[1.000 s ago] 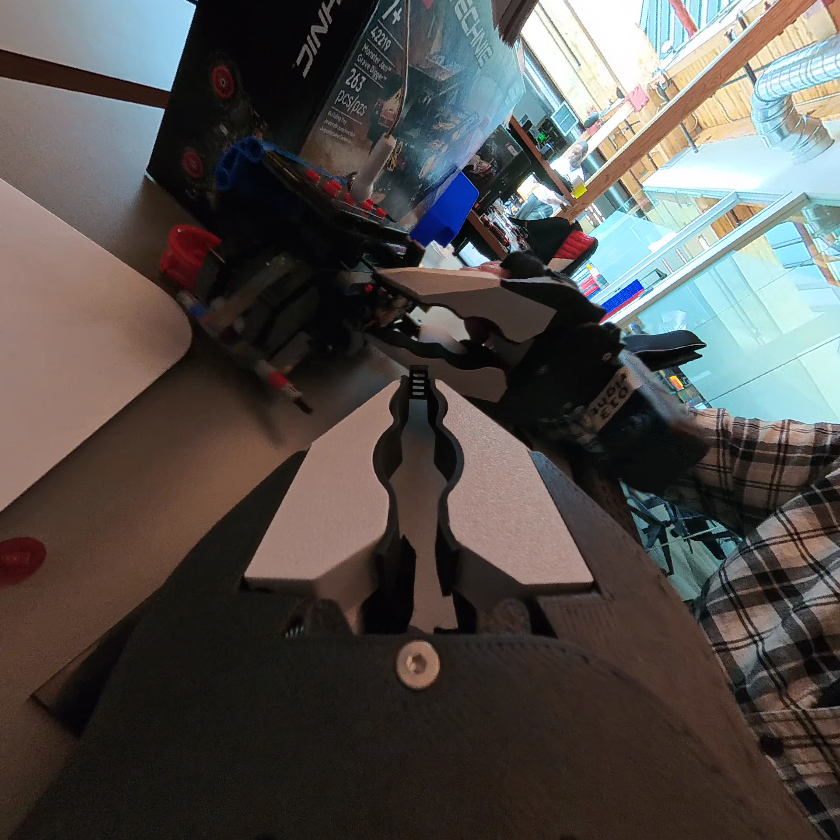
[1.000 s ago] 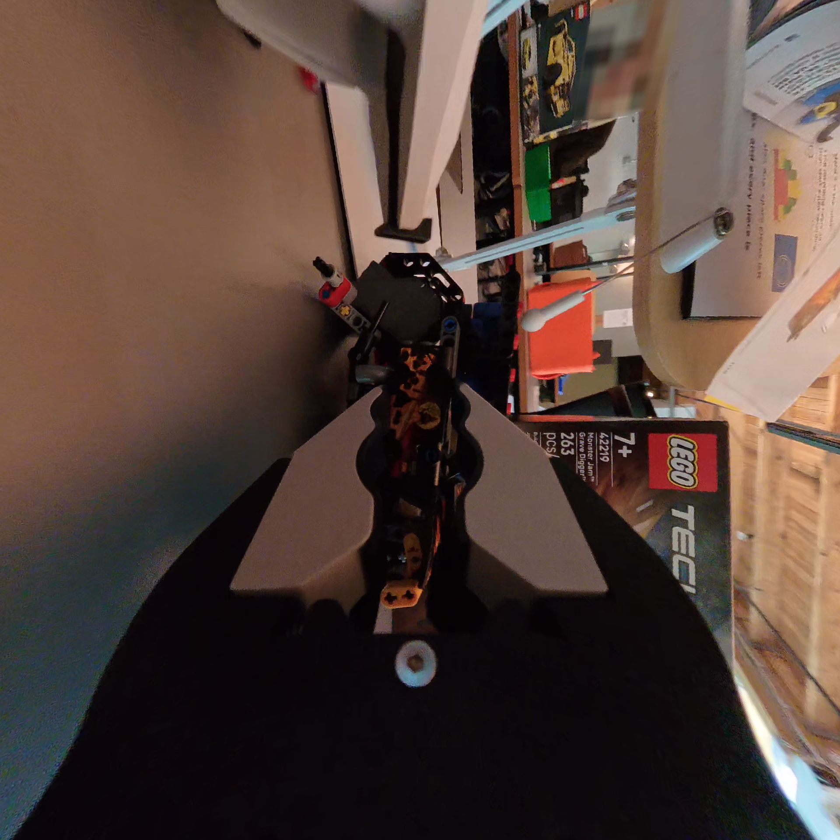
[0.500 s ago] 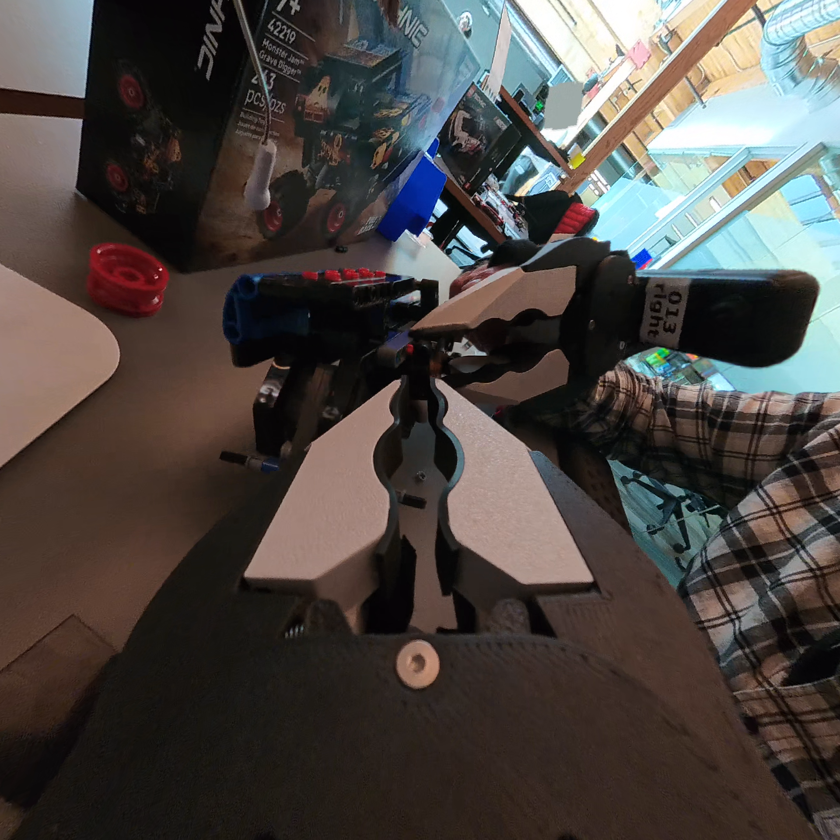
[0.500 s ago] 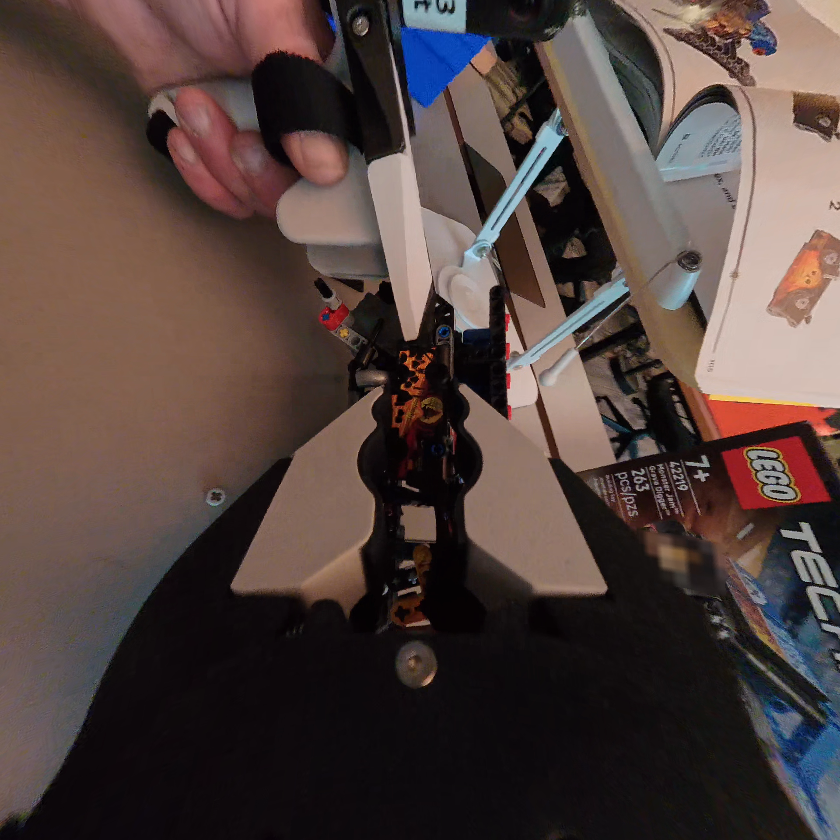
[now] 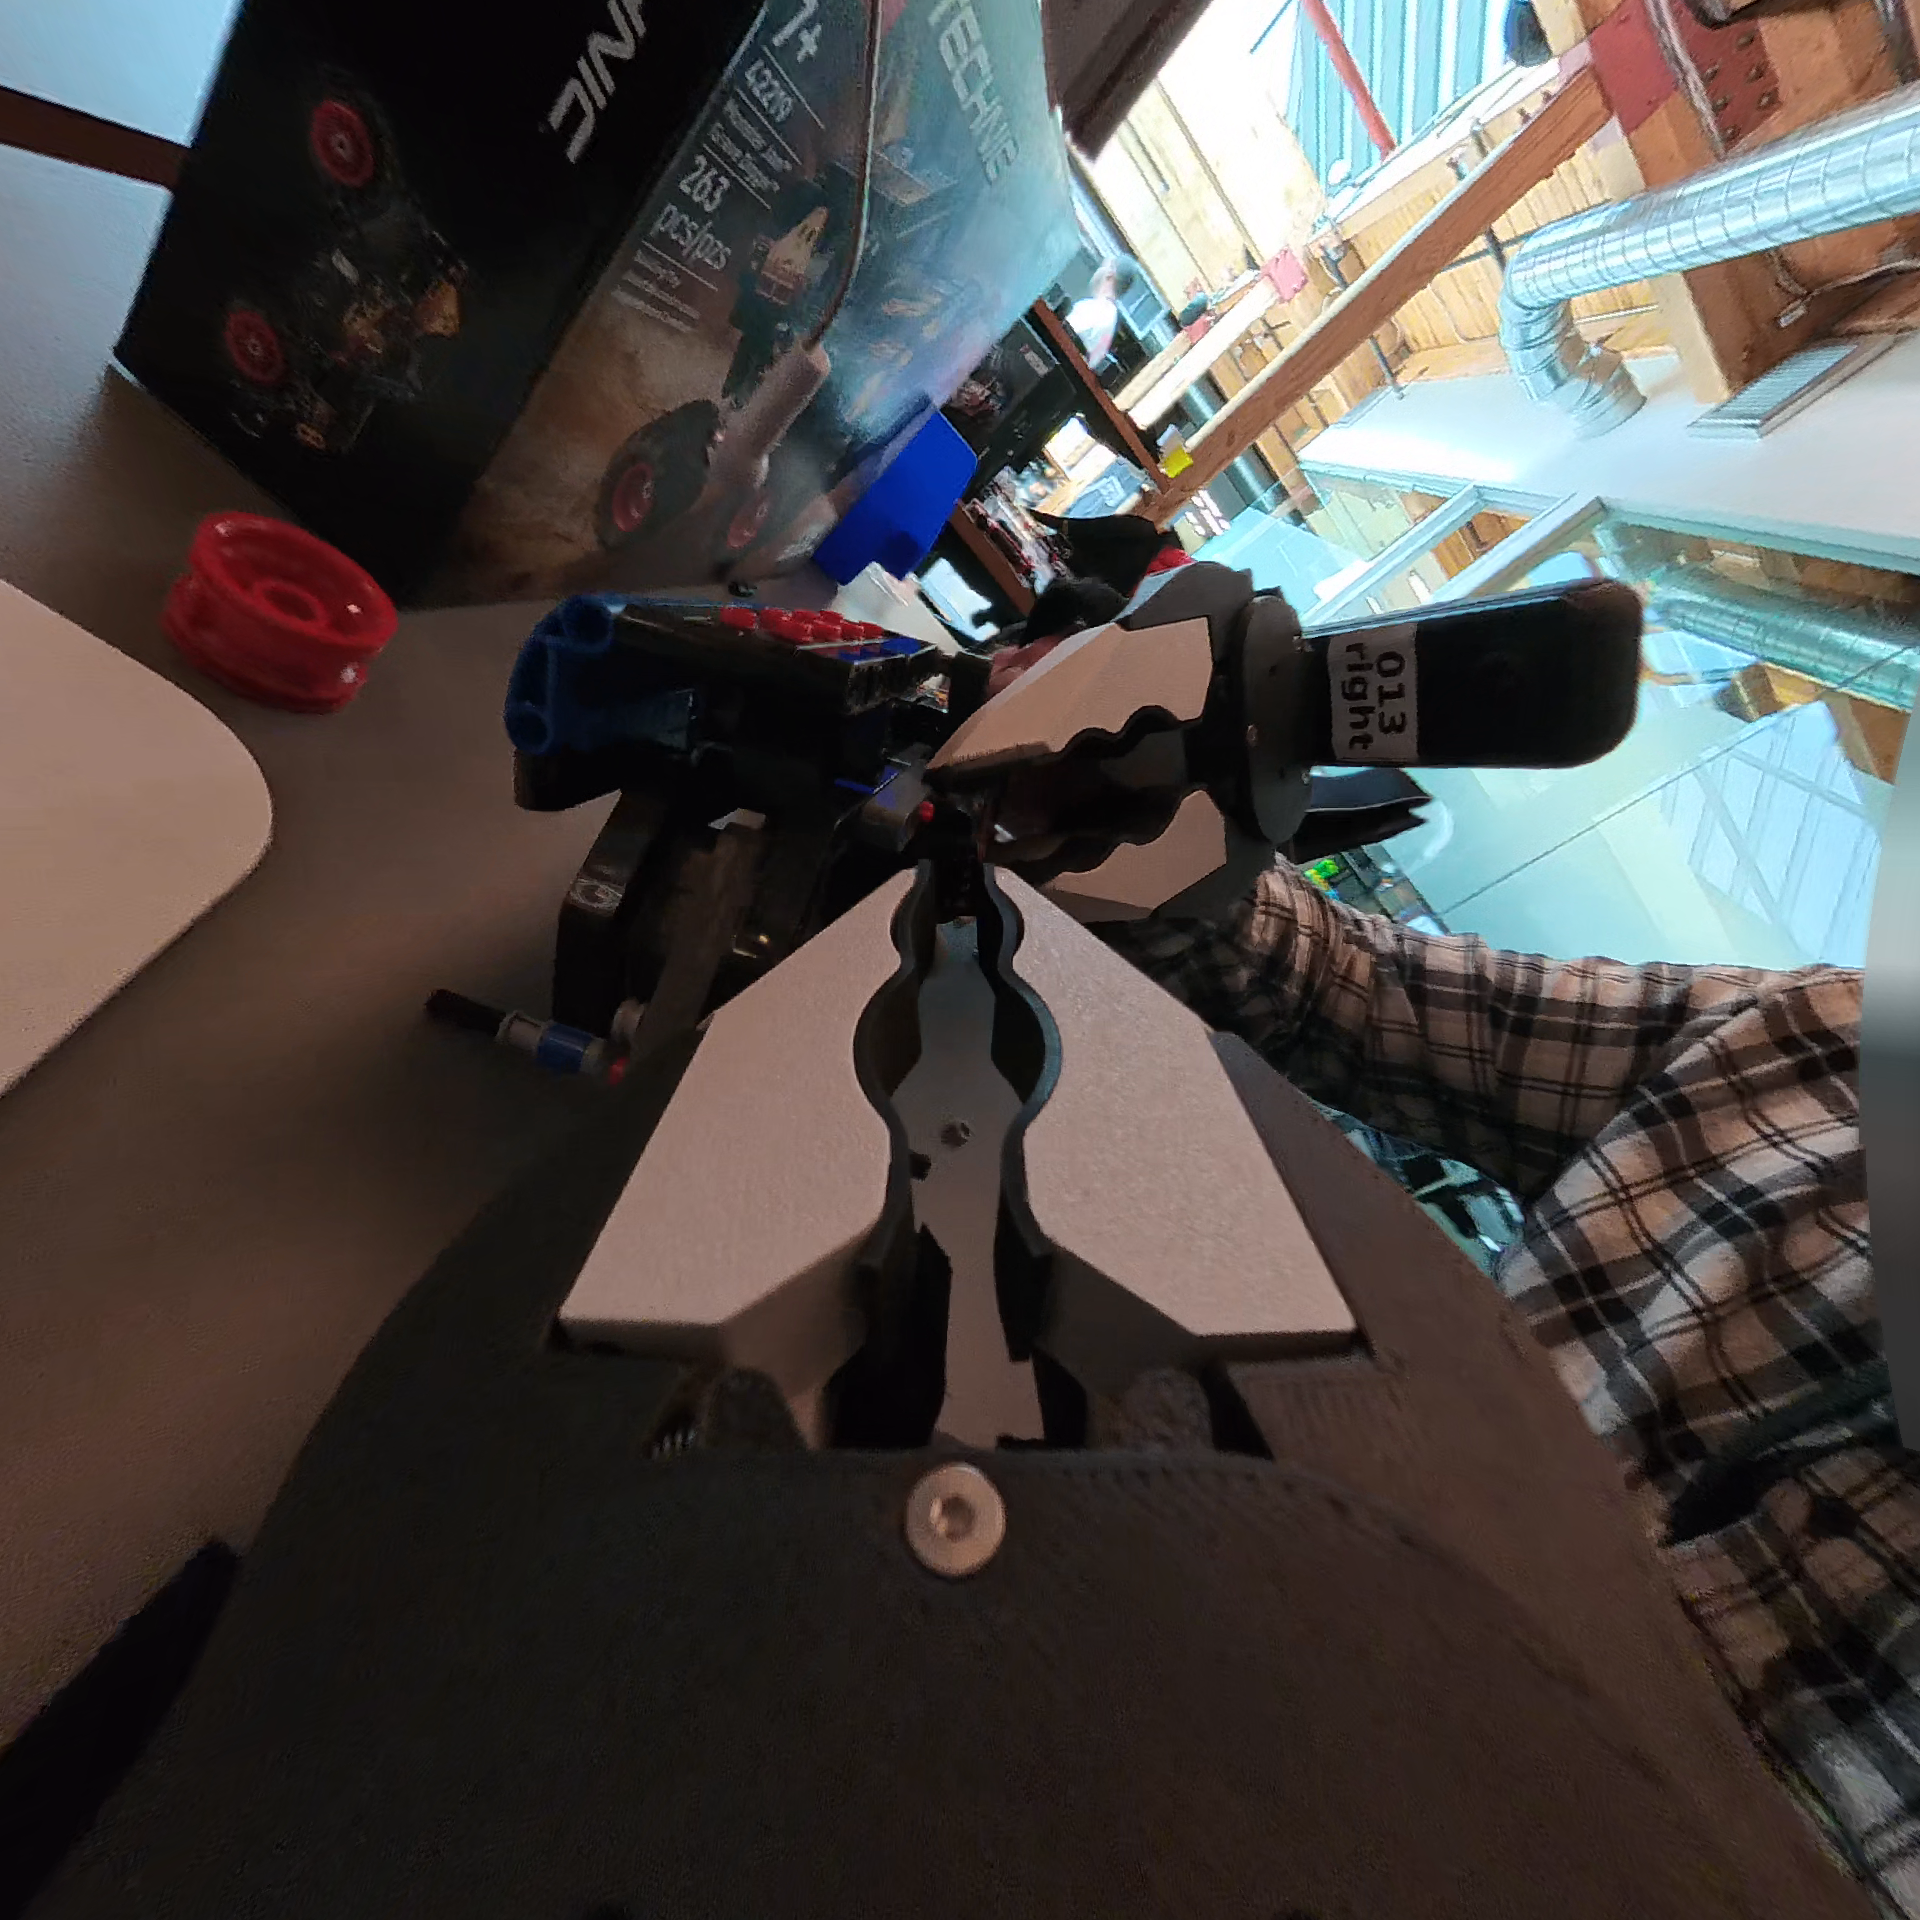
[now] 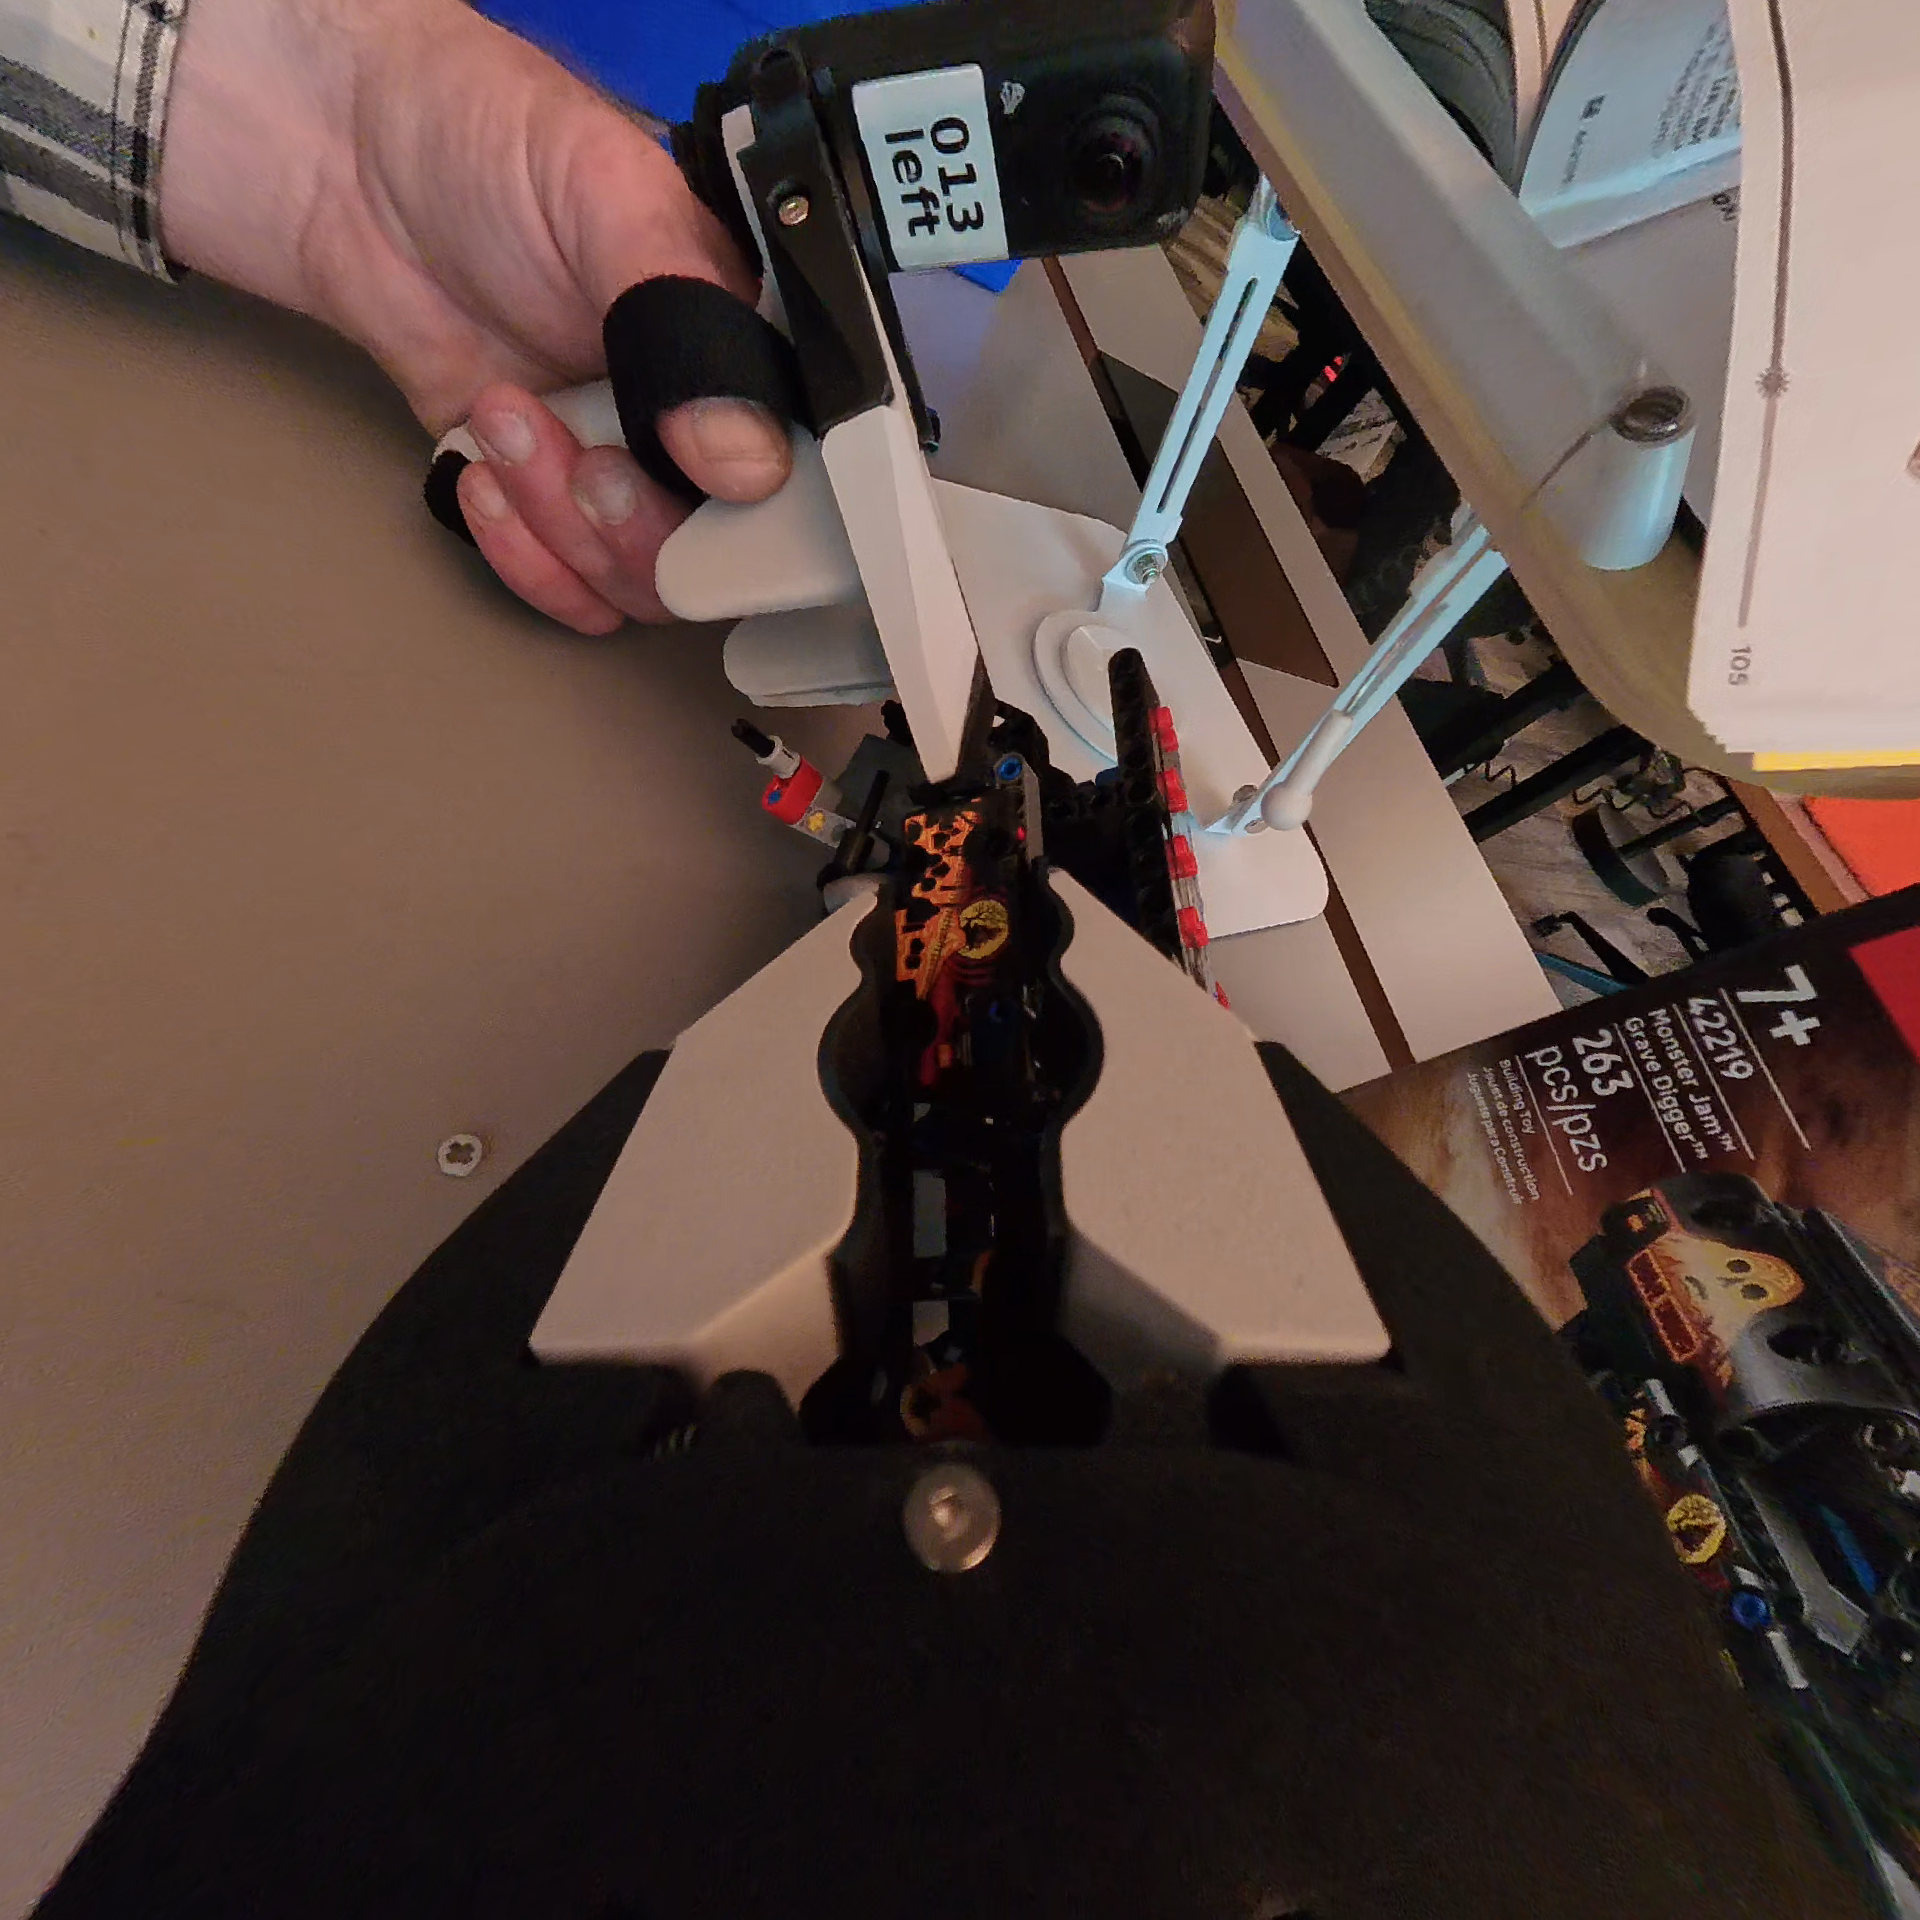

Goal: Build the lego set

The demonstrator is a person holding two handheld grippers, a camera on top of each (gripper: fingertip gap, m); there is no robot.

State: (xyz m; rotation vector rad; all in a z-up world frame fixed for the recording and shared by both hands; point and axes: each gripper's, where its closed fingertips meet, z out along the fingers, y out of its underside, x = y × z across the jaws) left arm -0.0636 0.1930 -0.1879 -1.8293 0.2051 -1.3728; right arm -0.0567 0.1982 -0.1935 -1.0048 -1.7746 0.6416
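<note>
A: On the left of the left wrist view, a red wheel hub (image 5: 278, 611) sits on the bench (image 5: 208, 1143) just before the set's box (image 5: 582, 260).

B: And mid-frame the lego model (image 5: 727, 748), black with a blue end, is propped on the bench.

A: The left gripper (image 5: 954, 896) has its jaws nearly together, tips pinching a small dark part at the model's edge.

B: To the right, the right gripper (image 5: 1023, 790) comes in from the other side.

A: In the right wrist view, a hand (image 6: 457, 270) squeezes the left gripper's handle at upper left.

B: Centre, the right gripper (image 6: 961, 883) has its jaws clamped on the model's flame-patterned body.

A: An instruction booklet (image 6: 1808, 364) stands at the far right.
</note>
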